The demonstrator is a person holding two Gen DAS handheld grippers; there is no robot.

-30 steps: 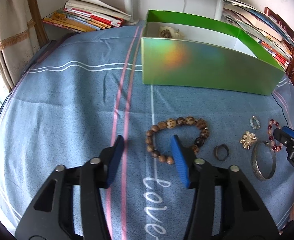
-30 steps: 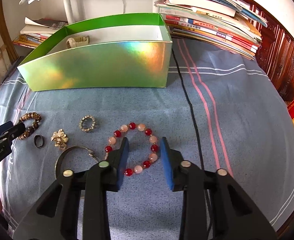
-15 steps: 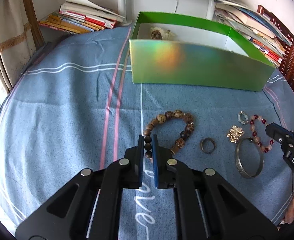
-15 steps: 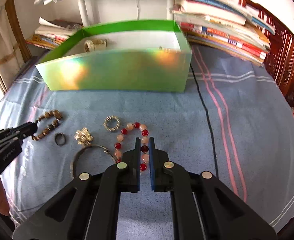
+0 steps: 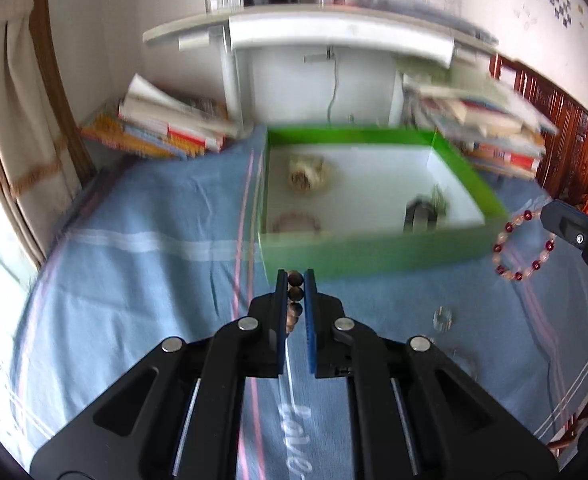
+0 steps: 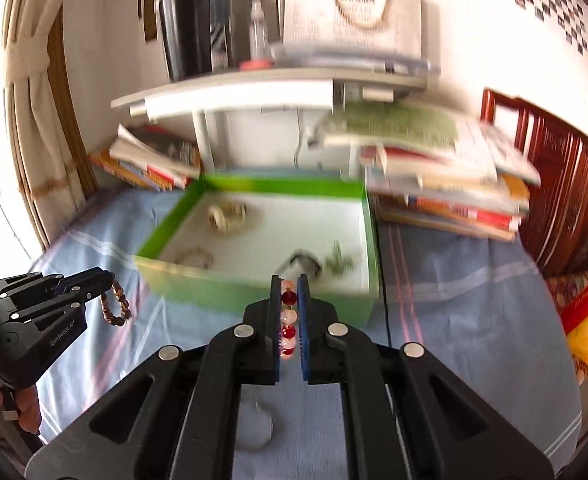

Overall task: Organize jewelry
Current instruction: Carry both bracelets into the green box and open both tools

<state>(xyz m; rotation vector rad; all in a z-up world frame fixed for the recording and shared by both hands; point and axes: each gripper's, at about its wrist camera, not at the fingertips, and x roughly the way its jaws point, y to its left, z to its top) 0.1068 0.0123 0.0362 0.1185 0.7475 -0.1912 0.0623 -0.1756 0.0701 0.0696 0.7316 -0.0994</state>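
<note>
Two bracelets hang clear of the blue bedspread (image 5: 142, 280): my left tongs (image 5: 295, 280) pinch the brown bead bracelet (image 6: 114, 307), my right tongs (image 6: 289, 286) the red-and-pink bracelet (image 5: 523, 246). Ahead sits the green box (image 5: 373, 254), several blurred pieces already inside; book stacks (image 6: 445, 184) flank it. "Love" (image 5: 299, 446) is stitched on the cloth; "GenRobot.AI" (image 6: 62, 333) marks my left tongs.

Left gripper (image 5: 295, 280) clamped on brown bead bracelet (image 5: 295, 294), held above blue cloth (image 5: 142, 280). Green box (image 5: 373, 248) ahead, several blurred pieces inside. At right edge, right gripper (image 5: 549, 210) holding red-and-pink bead bracelet (image 5: 522, 246) aloft.
</note>
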